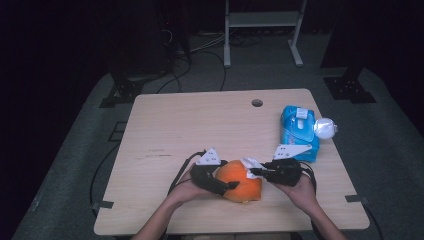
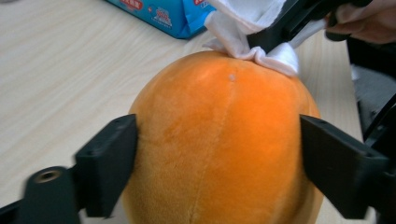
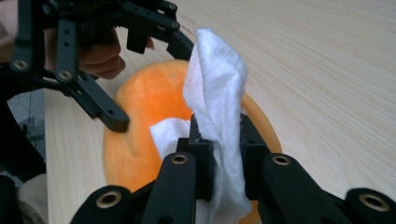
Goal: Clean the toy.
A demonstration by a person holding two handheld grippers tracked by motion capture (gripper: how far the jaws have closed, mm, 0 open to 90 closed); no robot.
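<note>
At lower centre of the table, the left gripper straddles a round orange plush fruit while the right gripper, clamping a white wipe, should rub with light, even strokes.

Orange plush pumpkin, white wipe, blue wipe pack.

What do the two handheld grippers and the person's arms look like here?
Both the left gripper and right gripper are black, with blocky flat jaws, brass-coloured pivot rivets, a pale three-cornered top plate and a trailing black cable. The forearms are bare, no sleeves visible.
</note>
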